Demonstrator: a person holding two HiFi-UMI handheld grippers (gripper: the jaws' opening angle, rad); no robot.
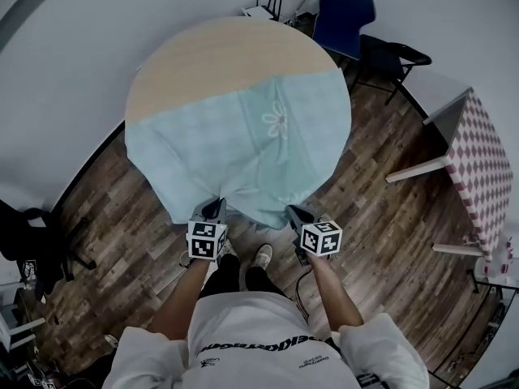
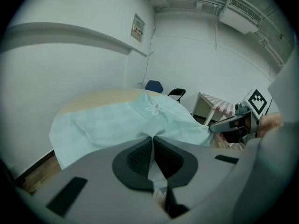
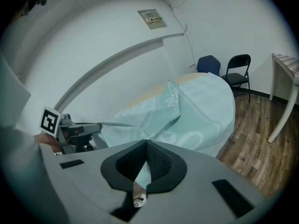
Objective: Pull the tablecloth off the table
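Note:
A pale mint tablecloth (image 1: 243, 140) with a white flower print covers the near part of a round wooden table (image 1: 219, 51); the far strip of tabletop is bare. The cloth's near edge hangs over the table rim toward me. My left gripper (image 1: 216, 209) is shut on that hanging edge at the left, and my right gripper (image 1: 293, 215) is shut on it at the right. In the left gripper view the tablecloth (image 2: 135, 120) runs pinched between the jaws of the left gripper (image 2: 153, 138). In the right gripper view the tablecloth (image 3: 187, 111) is clamped by the right gripper (image 3: 145, 143).
A blue chair (image 1: 345, 14) and a black folding chair (image 1: 389, 55) stand behind the table. A table with a red checked cloth (image 1: 482, 168) is at the right. Dark bags (image 1: 28, 245) lie at the left on the wood floor (image 1: 381, 225).

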